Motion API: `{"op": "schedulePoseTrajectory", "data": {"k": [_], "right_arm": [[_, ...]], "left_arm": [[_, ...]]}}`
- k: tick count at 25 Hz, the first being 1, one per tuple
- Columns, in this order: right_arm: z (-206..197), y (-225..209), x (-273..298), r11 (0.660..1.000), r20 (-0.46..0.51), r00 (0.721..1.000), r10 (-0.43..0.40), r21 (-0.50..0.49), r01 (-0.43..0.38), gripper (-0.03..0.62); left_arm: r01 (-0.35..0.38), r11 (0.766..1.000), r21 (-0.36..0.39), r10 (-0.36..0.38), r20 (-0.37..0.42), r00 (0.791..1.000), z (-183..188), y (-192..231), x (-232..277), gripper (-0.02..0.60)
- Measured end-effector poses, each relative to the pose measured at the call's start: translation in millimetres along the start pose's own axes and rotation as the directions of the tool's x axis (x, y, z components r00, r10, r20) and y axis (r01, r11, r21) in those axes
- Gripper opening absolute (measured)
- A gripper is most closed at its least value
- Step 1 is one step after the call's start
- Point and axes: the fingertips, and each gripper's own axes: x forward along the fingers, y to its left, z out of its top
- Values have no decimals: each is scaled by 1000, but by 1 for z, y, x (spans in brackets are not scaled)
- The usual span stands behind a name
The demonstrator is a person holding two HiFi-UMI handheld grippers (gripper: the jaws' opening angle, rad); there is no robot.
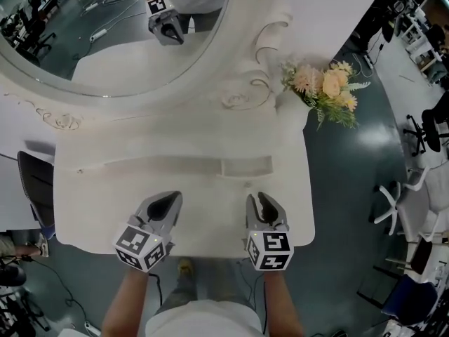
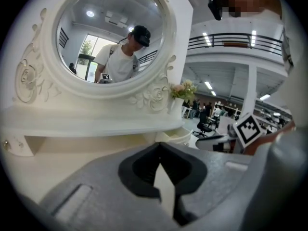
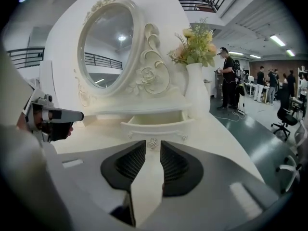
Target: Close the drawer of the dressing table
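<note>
The white dressing table (image 1: 140, 188) has a small drawer (image 1: 247, 166) pulled out under its shelf, right of centre. In the right gripper view the open drawer (image 3: 156, 123) faces me, and its round knob (image 3: 153, 141) sits just beyond the jaw tips. My right gripper (image 3: 151, 147) is open by a narrow gap, empty, and lined up with the knob. It hovers over the table's front edge (image 1: 262, 199). My left gripper (image 1: 170, 198) is beside it to the left, shut and empty, its jaw tips meeting (image 2: 159, 146). The drawer (image 2: 177, 135) shows off to its right.
A large oval mirror (image 1: 105, 41) rises behind the shelf and reflects the person. A white vase of peach flowers (image 1: 326, 90) stands at the back right corner. Office chairs (image 1: 403, 195) and cables lie on the floor to the right.
</note>
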Motion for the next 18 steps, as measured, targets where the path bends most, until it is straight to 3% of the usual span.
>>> {"op": "schedulePoseTrajectory", "data": {"k": [18], "right_arm": [[-9,0,46,999,-39,998,42,7,-41,89]], "left_arm": [[-23,998,-53,21,-39,999,-24,12,26,-2]]}}
